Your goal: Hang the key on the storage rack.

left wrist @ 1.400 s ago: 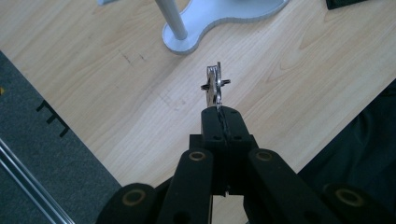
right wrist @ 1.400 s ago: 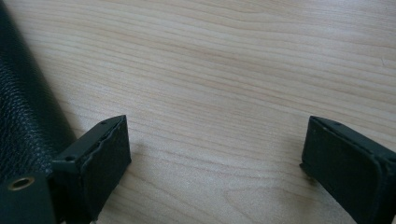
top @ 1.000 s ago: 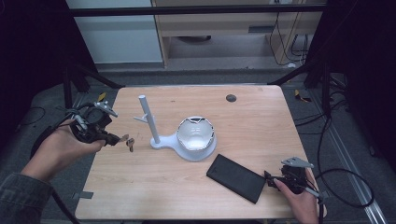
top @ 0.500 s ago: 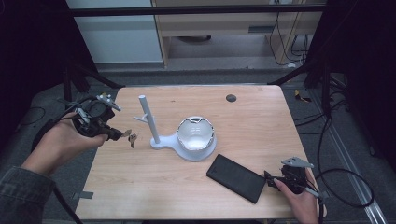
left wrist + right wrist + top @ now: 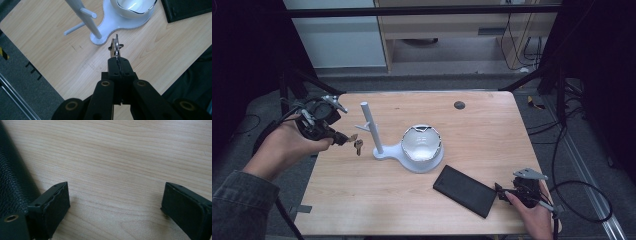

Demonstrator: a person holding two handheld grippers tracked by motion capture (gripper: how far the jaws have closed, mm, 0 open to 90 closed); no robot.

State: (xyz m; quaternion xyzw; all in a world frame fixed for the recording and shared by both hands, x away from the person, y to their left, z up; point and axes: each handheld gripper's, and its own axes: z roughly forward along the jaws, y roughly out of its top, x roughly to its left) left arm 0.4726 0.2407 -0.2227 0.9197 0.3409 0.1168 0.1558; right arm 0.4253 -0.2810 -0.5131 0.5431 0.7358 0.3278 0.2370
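A small bunch of keys [image 5: 357,145] hangs from my left gripper [image 5: 343,138], which is shut on it above the table's left side. In the left gripper view the keys [image 5: 115,47] stick out past the closed jaws of the gripper [image 5: 118,63], close to the base of a white peg stand [image 5: 82,12]. The stand [image 5: 371,128] rises just right of the keys, and a white bowl [image 5: 422,142] sits on its base. At the front right my right gripper [image 5: 502,192] rests open beside a black leather case [image 5: 464,191]. Bare wood lies between its jaws [image 5: 115,197], with the case [image 5: 10,182] at its left.
A small dark round disc [image 5: 459,105] lies near the table's far edge. The wooden table [image 5: 492,135] has bare room at right and front left. Cables and dark frame legs stand on the floor around it.
My left hand has carried the keys a little up and to the right, closer to the white stand. The right gripper has stayed where it was.
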